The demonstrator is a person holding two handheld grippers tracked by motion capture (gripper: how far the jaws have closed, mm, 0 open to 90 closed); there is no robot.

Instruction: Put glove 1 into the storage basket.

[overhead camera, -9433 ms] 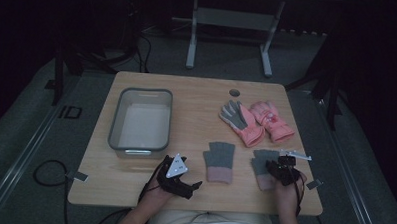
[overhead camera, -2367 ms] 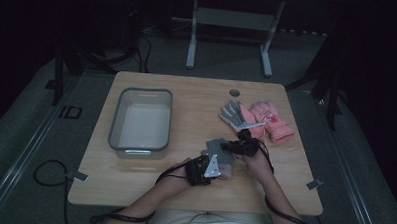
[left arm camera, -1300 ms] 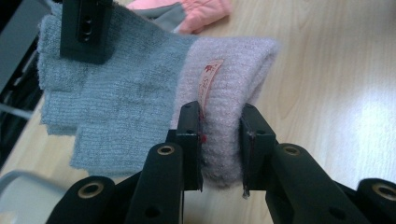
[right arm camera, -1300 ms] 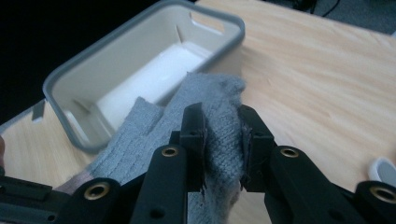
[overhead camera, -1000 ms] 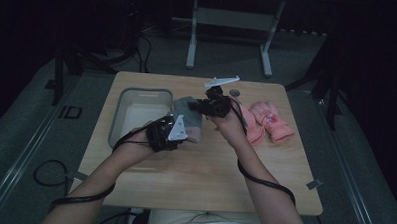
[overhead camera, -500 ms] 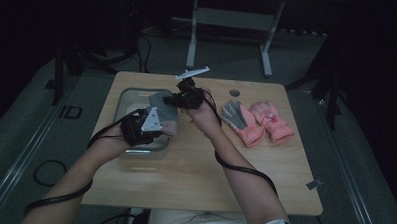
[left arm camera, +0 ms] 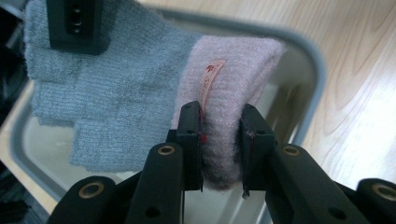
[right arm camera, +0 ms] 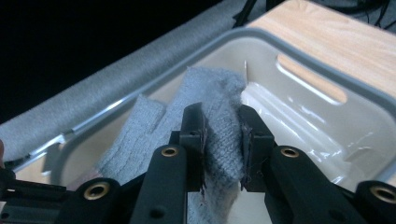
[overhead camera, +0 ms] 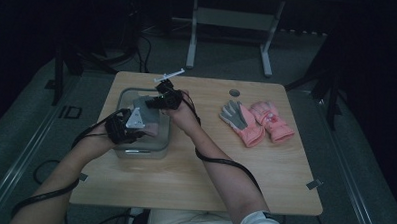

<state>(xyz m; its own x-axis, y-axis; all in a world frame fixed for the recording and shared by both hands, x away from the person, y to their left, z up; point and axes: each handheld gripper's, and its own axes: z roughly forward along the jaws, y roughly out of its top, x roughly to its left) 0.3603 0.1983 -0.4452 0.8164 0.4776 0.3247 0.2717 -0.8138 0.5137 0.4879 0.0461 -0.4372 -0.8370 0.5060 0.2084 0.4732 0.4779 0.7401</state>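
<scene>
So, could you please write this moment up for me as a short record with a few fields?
held item: grey and pink knit glove
left gripper: jaws shut on the glove's pink cuff
right gripper: jaws shut on the glove's grey finger end
position: glove held over the grey bin
bin location: left part of the wooden table
elsewhere on table: pair of pink gloves at the right, apart from the bin

Both grippers [left arm camera: 221, 140] [right arm camera: 222, 144], jaws apparently clamped, arms extended.
</scene>
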